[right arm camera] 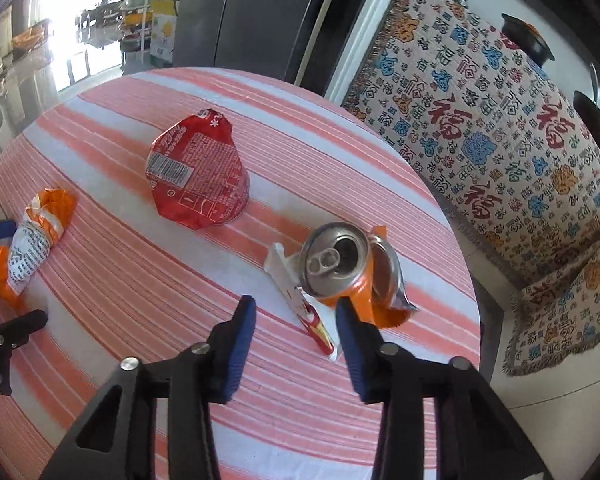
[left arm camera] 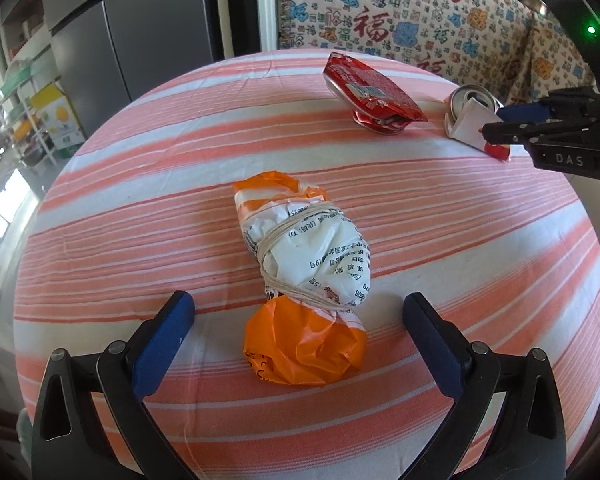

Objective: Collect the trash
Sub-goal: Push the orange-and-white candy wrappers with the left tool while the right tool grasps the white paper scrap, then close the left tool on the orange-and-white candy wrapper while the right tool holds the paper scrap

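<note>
An orange and white plastic bag bundle [left arm camera: 304,264], tied with string, lies on the striped tablecloth [left arm camera: 140,208]. My left gripper [left arm camera: 298,314] is wide open, one finger on each side of the bundle's near end, not touching it. A red snack wrapper [right arm camera: 196,176] rests on a crushed can mid-table. Near the right edge lie an orange drink can [right arm camera: 336,260], a foil wrapper [right arm camera: 388,284] and a flat white packet [right arm camera: 300,300]. My right gripper [right arm camera: 296,306] is narrowed around that packet's end, and a gap shows at both pads.
The round table's edge [right arm camera: 460,248] drops to the floor close behind the can. Furniture draped in a patterned cloth [right arm camera: 500,140] stands to the right, with pots on top. A dark fridge [left arm camera: 140,20] and storage shelves [left arm camera: 32,120] stand beyond the far side.
</note>
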Action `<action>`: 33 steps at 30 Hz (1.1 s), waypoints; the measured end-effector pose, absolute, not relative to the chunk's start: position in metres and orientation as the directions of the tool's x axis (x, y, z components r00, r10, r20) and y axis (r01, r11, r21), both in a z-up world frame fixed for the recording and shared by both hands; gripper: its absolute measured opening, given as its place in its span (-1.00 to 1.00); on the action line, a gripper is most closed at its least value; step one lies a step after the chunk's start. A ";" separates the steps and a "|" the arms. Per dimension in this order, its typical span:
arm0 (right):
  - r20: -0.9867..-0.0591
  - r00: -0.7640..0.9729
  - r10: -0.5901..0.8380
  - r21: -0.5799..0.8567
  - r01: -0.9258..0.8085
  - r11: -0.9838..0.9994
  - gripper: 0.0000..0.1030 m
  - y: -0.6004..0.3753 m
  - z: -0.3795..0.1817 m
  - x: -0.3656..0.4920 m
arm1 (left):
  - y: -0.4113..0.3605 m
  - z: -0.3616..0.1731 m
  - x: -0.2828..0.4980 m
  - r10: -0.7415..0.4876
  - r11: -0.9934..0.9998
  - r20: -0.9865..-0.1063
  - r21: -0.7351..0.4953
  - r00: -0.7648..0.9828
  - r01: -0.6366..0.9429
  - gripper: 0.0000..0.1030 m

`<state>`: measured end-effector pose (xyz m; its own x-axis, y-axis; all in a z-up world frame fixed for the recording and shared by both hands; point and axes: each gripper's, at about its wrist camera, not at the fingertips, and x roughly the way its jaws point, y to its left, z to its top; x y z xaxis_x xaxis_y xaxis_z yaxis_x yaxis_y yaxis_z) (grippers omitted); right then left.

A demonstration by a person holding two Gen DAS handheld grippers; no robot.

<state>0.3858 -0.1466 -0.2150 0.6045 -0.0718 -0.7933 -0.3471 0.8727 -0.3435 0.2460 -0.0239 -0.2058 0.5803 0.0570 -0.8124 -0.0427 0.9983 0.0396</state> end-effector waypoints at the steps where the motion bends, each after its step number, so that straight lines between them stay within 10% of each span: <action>1: -0.797 0.598 -0.086 -0.355 -0.349 0.867 -0.42 -0.143 -0.218 0.389 | -0.024 -0.206 0.246 0.057 0.998 -0.812 0.040 0.580 -0.042 0.99; 3: -0.806 0.583 -0.106 -0.364 -0.346 0.865 -0.77 -0.139 -0.220 0.394 | -0.024 -0.206 0.246 0.056 0.998 -0.812 0.039 0.580 -0.042 0.99; 13: -0.917 0.388 0.090 0.020 -0.182 0.983 -0.89 -0.136 -0.177 0.343 | -0.025 -0.205 0.246 0.058 0.998 -0.813 0.040 0.580 -0.042 0.99; 33: -0.870 0.433 0.235 0.197 -0.131 0.972 -0.05 -0.175 -0.209 0.310 | -0.013 -0.197 0.232 -0.006 0.999 -0.815 -0.029 0.580 -0.030 0.84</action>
